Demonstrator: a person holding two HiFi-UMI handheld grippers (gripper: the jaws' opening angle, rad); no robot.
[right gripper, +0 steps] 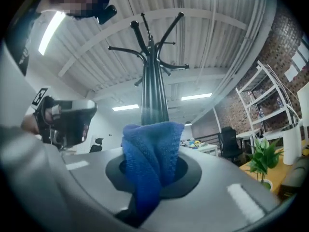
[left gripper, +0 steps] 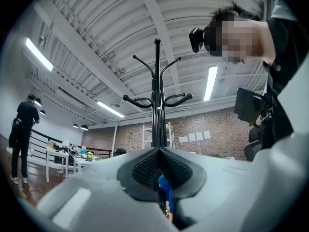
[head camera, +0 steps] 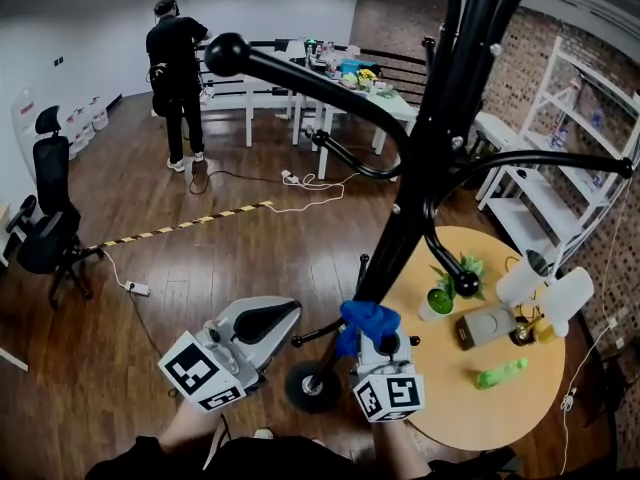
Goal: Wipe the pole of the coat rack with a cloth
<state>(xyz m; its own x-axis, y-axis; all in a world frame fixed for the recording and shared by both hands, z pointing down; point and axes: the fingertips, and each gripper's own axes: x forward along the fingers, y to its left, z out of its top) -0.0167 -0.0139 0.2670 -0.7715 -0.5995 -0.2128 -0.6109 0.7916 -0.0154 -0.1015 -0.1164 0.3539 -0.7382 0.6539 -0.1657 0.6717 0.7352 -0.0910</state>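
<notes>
The black coat rack pole (head camera: 405,208) rises from its round base (head camera: 311,386) and slants up across the head view, with hooked arms at the top. My right gripper (head camera: 376,336) is shut on a blue cloth (head camera: 367,321), which is pressed against the lower pole. In the right gripper view the cloth (right gripper: 150,153) bulges out of the jaws just under the pole (right gripper: 153,98). My left gripper (head camera: 290,311) is shut and holds nothing, just left of the pole. Its own view looks up the pole (left gripper: 157,100) over the closed jaws.
A round wooden table (head camera: 500,408) stands at the right with a potted plant (head camera: 440,293), a green bottle (head camera: 500,373) and white containers. White shelving (head camera: 560,168) is behind it. An office chair (head camera: 45,218) is at left, and a person (head camera: 178,78) stands by far tables. Cables cross the floor.
</notes>
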